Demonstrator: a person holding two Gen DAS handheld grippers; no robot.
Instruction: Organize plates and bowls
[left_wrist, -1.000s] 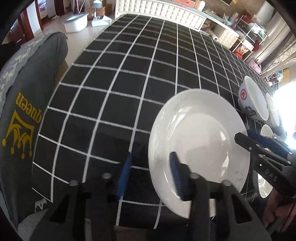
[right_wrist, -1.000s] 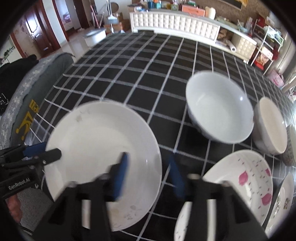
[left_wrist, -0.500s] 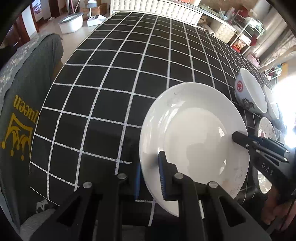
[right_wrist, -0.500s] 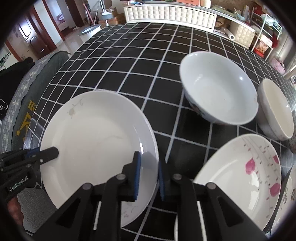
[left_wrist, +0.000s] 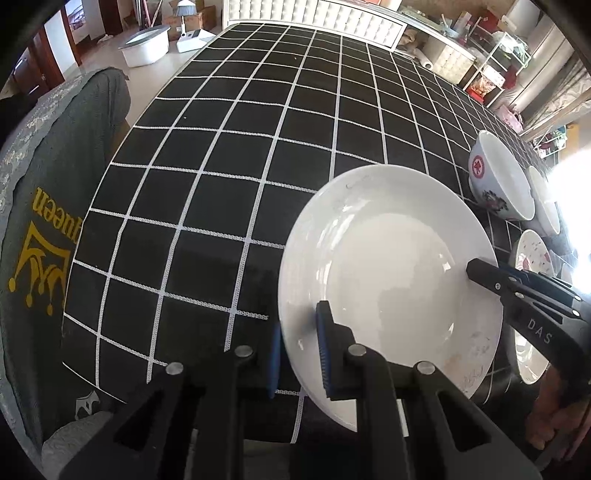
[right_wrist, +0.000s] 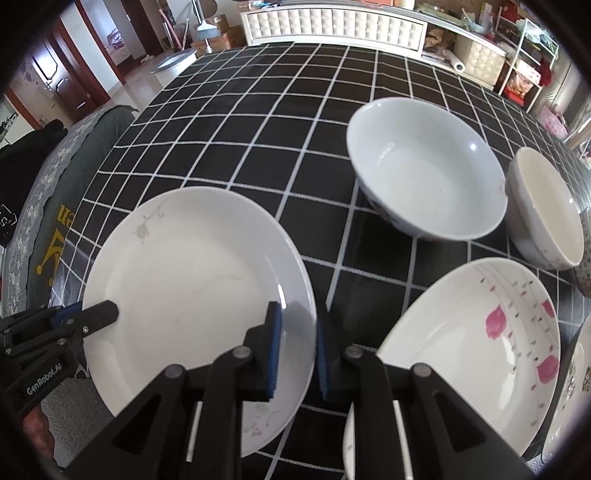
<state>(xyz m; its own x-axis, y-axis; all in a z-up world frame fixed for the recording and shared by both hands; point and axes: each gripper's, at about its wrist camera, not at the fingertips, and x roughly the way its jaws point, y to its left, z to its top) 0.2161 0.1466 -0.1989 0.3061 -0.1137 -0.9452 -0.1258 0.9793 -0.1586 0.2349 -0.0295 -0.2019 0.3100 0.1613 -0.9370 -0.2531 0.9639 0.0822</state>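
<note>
Both claws now pinch the white plate

The left gripper and right gripper, spread a second ago, have closed on opposite rims of the white plate; it looks ready to lift. It sits at the near edge of the checked tablecloth, bowls beyond, cluttered shelves behind.

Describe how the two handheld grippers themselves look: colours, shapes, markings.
Both are matte black plastic with angular linkage arms, silver pivot pins and ribbed blue finger pads. The left gripper bears white "GenRobot.AI" lettering; the right gripper reads "DAS". No cables or sleeves show.
</note>
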